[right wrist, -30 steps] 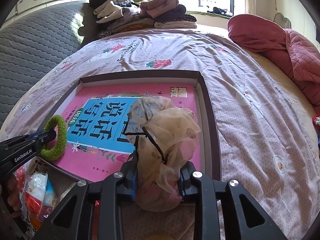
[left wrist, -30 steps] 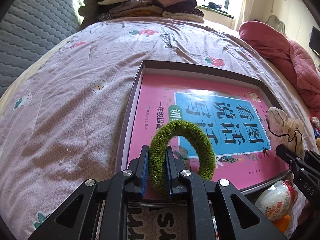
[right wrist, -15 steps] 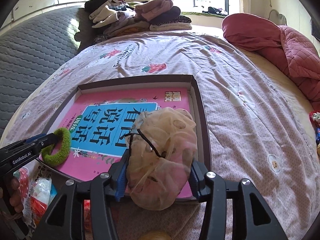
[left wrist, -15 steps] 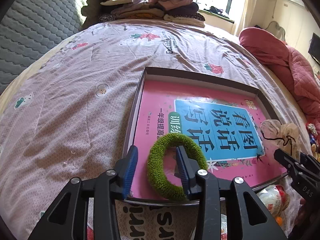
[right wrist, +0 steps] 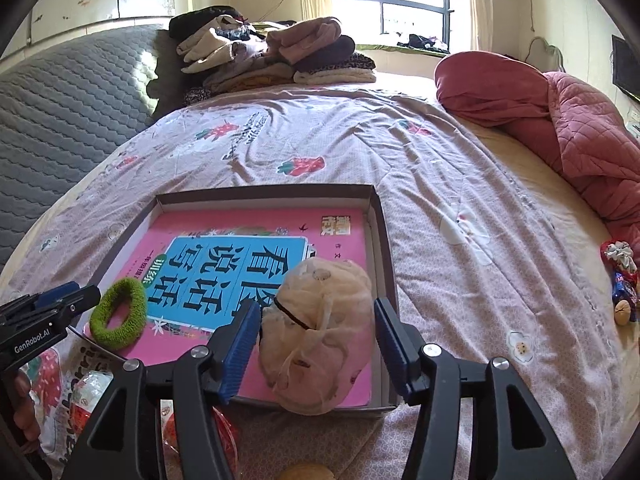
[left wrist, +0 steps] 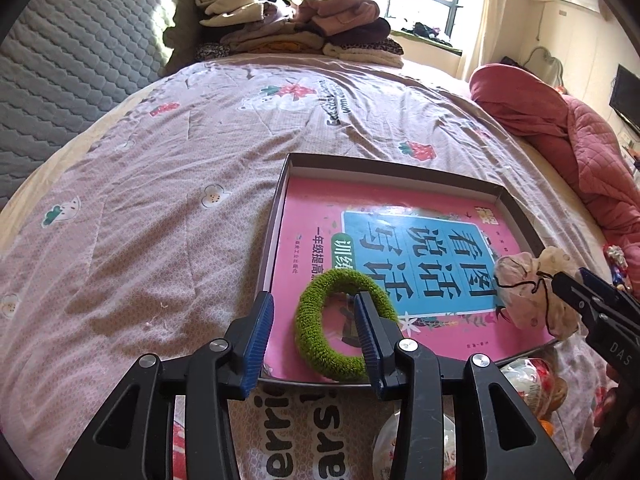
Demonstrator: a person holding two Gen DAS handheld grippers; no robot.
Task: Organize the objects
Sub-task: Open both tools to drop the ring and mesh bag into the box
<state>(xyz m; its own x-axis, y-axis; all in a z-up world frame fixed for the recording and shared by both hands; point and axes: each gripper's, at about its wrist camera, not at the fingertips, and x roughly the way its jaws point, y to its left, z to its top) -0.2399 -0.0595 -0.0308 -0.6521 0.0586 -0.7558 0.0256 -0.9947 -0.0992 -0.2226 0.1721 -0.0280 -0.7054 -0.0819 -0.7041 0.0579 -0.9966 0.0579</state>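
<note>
A fuzzy green ring-shaped hair scrunchie lies flat on the pink-covered book in the shallow brown cardboard box lid on the bed, one finger of the wide-spread left claw through its hole. The right claw, also wide, straddles a beige gauzy scrunchie. Both look light, soft and squashy; pinch the band anywhere. Neither, apparently, has a long axis.
</note>
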